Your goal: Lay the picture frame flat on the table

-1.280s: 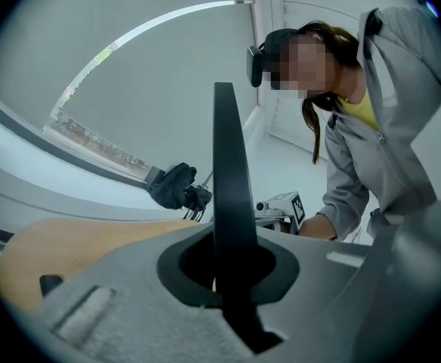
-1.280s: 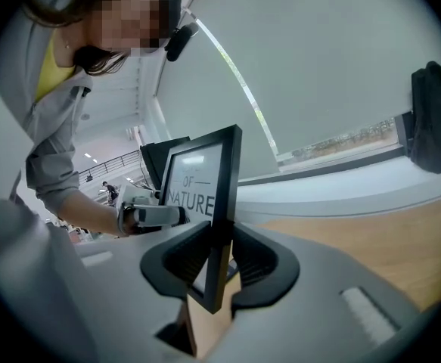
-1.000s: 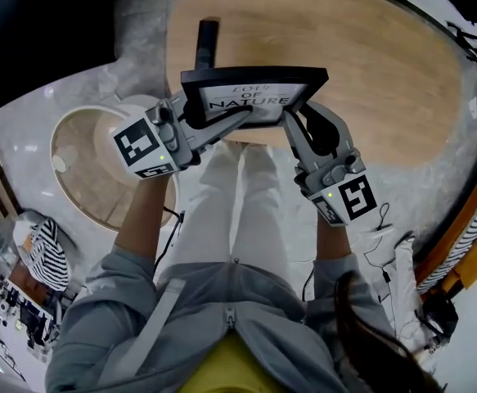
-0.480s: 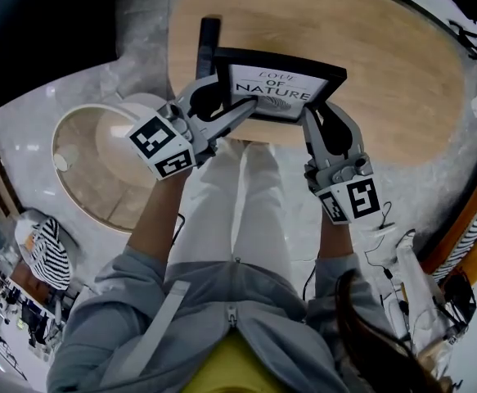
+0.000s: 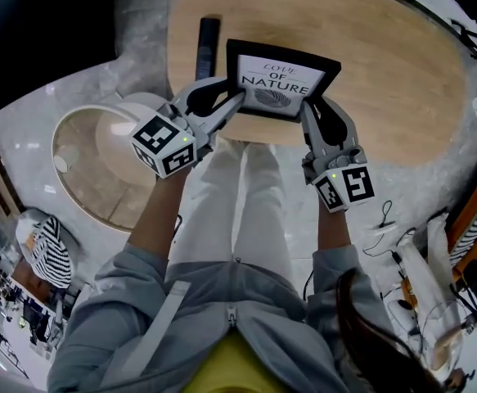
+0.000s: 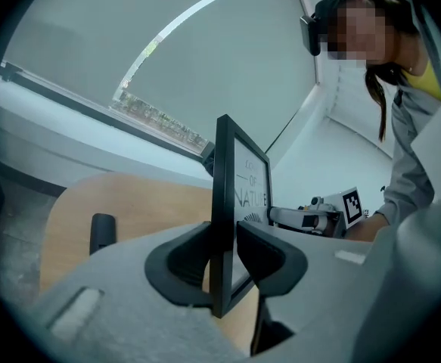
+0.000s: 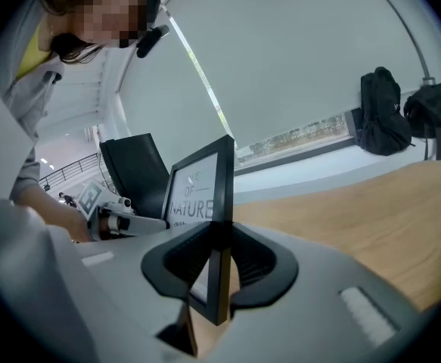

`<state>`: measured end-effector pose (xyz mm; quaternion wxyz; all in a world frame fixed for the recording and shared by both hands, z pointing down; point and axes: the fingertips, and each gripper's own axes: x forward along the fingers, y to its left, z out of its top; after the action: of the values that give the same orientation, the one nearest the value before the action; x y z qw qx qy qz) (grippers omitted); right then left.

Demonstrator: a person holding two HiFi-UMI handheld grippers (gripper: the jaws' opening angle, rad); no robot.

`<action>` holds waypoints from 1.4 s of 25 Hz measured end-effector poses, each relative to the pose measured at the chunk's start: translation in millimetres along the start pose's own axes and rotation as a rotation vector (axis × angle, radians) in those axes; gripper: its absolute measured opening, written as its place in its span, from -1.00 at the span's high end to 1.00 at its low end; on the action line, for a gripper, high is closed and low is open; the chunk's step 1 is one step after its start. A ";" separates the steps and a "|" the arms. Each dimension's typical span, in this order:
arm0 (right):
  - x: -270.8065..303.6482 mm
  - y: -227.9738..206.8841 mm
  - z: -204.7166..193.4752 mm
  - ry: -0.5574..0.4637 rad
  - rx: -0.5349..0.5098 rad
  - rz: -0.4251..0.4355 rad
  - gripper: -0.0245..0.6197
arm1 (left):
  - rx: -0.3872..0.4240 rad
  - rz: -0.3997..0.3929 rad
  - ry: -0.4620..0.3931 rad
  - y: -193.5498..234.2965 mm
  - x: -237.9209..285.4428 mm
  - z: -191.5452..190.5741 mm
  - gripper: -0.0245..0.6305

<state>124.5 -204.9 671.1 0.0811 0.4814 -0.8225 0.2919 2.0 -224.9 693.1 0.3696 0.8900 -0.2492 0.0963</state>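
We see the picture frame [image 5: 281, 88] held over the near part of the wooden desk [image 5: 385, 64], its printed face turned up toward the head camera and its lower edge close to the desk's near rim. We cannot tell whether it touches the wood yet.

The left claw [image 5: 236, 101] reaches in at the frame's lower left corner. In its own view the frame's black side rail [image 6: 222, 195] runs straight through the gap between the jaws. The jaws have just been closing, and both pads now sit against the rail.

The right claw [image 5: 308, 109] is at the lower right corner. In its view the jaws are clenched on the frame's rail [image 7: 222, 195], which passes down between the pads, with the corner sticking out below them.

A dark oblong bar [image 5: 207, 43] lies on the desk just beside the frame's left side, apart from both claws.
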 end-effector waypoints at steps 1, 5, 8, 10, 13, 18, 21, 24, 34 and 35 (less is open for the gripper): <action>12.7 -9.6 -0.6 0.012 0.010 -0.002 0.68 | -0.002 0.013 0.012 11.5 8.0 2.4 0.59; 59.3 -47.1 -13.8 0.075 0.030 -0.015 0.68 | -0.040 0.051 0.052 58.1 40.8 -2.6 0.60; 77.6 -62.4 -26.3 0.110 0.034 -0.031 0.68 | -0.068 0.066 0.072 78.1 54.5 -12.7 0.60; 82.7 -66.1 -28.7 0.123 0.033 -0.042 0.68 | -0.073 0.079 0.082 83.7 57.8 -14.9 0.59; 83.7 -66.9 -31.1 0.132 0.033 -0.059 0.68 | -0.073 0.103 0.097 86.2 59.2 -18.2 0.59; 87.2 -65.8 -36.3 0.142 0.031 -0.086 0.68 | -0.064 0.140 0.118 91.5 58.1 -22.0 0.58; 93.8 -55.5 -33.3 0.153 0.004 -0.088 0.67 | -0.061 0.165 0.121 95.8 47.2 -18.7 0.58; 97.4 -60.8 -36.4 0.175 -0.014 -0.092 0.67 | -0.061 0.203 0.134 97.2 50.6 -21.9 0.57; 104.5 -88.7 -44.8 0.211 0.112 -0.218 0.67 | -0.079 0.295 0.189 101.9 69.4 -20.9 0.55; 107.0 -92.9 -43.1 0.216 0.114 -0.225 0.67 | -0.087 0.305 0.196 104.2 73.2 -19.2 0.55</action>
<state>140.1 -294.5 788.0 0.1737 0.5400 -0.7321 0.3770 11.4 -301.4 796.3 0.4113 0.8114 -0.3478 0.2267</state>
